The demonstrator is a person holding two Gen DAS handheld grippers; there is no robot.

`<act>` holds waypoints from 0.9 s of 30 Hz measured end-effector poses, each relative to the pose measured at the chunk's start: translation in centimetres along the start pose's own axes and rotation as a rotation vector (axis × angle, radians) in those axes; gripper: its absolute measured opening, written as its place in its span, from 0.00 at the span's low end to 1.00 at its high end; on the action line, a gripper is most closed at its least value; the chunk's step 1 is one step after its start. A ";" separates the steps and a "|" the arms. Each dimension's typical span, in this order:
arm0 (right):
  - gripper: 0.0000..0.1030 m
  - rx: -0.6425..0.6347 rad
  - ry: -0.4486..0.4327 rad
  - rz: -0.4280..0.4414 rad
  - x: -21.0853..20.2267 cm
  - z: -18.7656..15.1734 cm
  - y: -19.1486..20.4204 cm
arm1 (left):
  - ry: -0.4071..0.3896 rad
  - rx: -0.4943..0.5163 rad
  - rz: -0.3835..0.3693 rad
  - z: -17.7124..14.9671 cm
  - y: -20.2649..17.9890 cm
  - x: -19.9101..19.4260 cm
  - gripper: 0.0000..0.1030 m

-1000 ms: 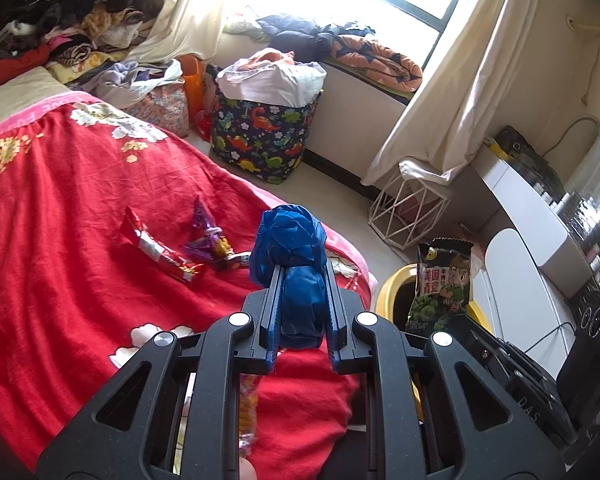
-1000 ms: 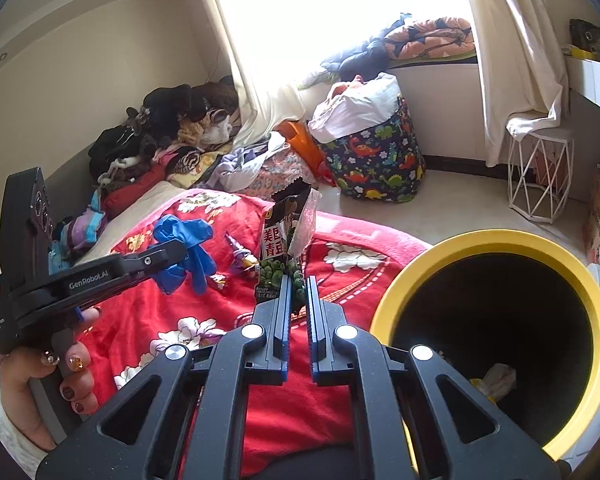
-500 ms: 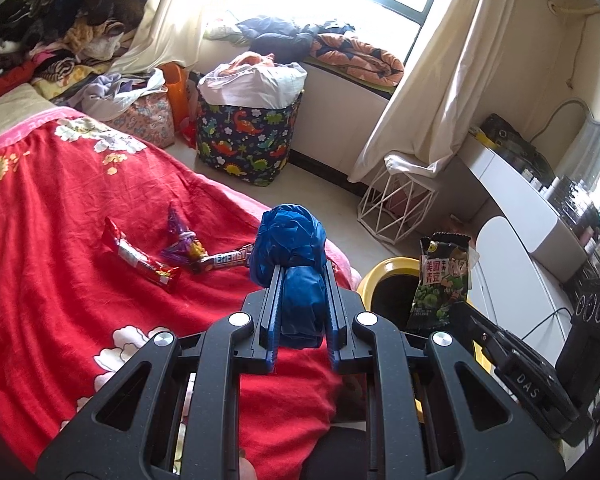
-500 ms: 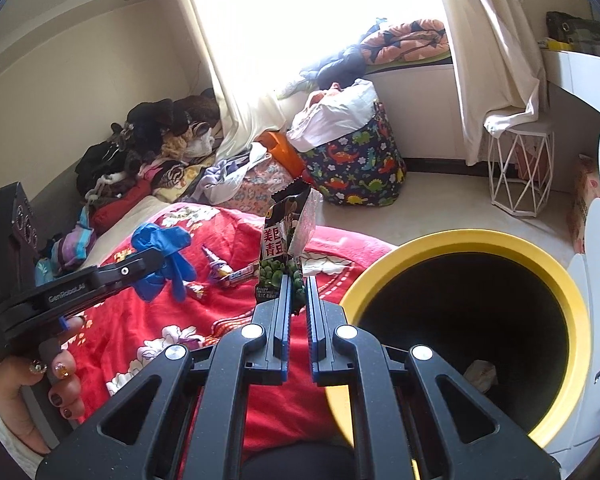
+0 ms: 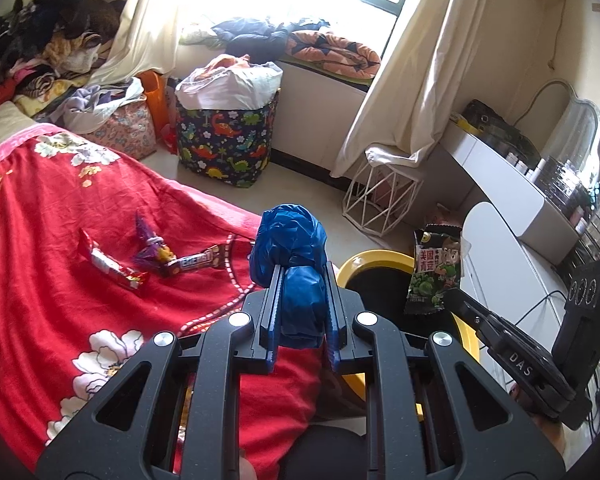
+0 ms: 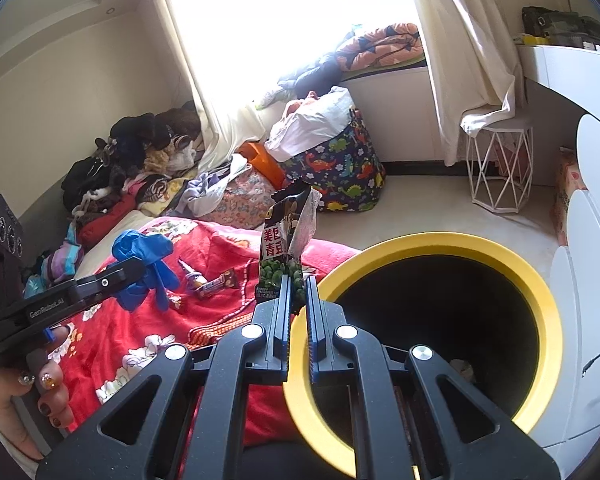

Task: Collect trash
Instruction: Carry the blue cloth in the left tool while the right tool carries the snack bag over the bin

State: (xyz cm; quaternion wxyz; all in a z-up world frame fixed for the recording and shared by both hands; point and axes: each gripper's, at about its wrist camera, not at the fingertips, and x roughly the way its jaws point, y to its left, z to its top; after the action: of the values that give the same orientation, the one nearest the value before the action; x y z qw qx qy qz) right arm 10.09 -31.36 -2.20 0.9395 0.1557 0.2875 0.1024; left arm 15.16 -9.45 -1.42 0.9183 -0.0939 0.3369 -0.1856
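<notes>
Because the crumpled blue plastic glove [image 5: 290, 256] is soft and light, the left gripper [image 5: 300, 312] pinches its bunched middle. The right gripper [image 6: 296, 312] pinches the thin, crinkly green-pea snack packet [image 6: 286, 244] by its bottom seam, at ten o'clock of the yellow-rimmed round bin [image 6: 520, 276]; it likely slips easily.

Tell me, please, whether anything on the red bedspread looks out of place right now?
Yes: three wrappers lie loose on the red bedspread, a red-and-white wrapper, a purple wrapper and a brown candy bar wrapper, close together near its edge. They look like uncollected litter. The yellow-rimmed bin stands just beside the bed.
</notes>
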 end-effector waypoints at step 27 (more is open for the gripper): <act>0.07 0.079 -0.025 -0.098 -1.1 -0.3 -4.4 | 0.043 0.081 -0.061 -1.2 -4.2 1.6 0.12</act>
State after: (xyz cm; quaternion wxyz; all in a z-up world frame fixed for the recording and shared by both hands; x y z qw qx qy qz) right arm 9.50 -35.71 -3.39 0.9399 0.1799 0.2869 0.0429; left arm 14.30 -13.94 -2.02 0.9079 -0.0627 0.3455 -0.2288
